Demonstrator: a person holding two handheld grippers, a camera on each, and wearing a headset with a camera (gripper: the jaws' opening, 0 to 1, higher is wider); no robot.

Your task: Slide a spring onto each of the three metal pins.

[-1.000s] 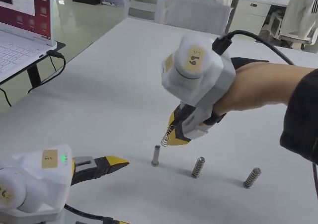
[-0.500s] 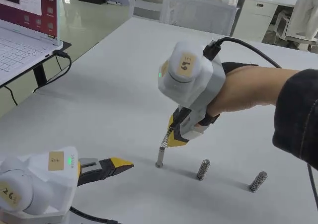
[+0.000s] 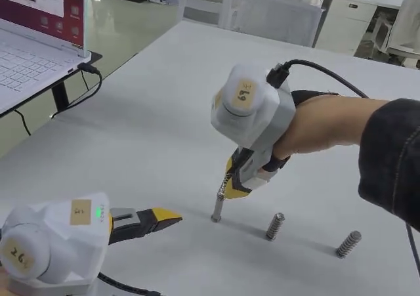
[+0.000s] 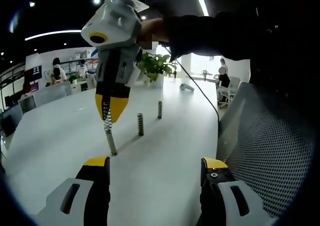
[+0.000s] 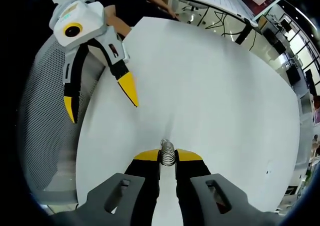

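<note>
White matt tabletop (image 3: 144,132), smooth and plain, carries the lot. We list:

Right gripper (image 3: 226,192): white moulded plastic body, black jaws with yellow tips, and a black cable (image 3: 328,50) off its back. A hand (image 3: 321,122) in a dark sleeve (image 3: 390,158) grips it from the right. The wrist is level and the jaws angle steeply down and slightly to the left. The tips are pressed onto a coiled steel spring (image 3: 222,190), pinching it near its upper turns. In the right gripper view we see the coil end-on between them.

Spring: hangs near upright, its lower end at the tip of a bare grey metal pin (image 3: 216,208). Whether it has caught over the tip we cannot tell.

Pins: slim cylinders standing upright in a row toward the surface's near edge. The bare one is leftmost. Two further pins (image 3: 275,226) (image 3: 348,244) to its right each wear a coil.

Left gripper (image 4: 156,162): same build, lying low by the near-left corner, jaws spread wide and holding nothing, pointed toward the bare pin.

Laptop (image 3: 33,53): open, beyond the left edge.
</note>
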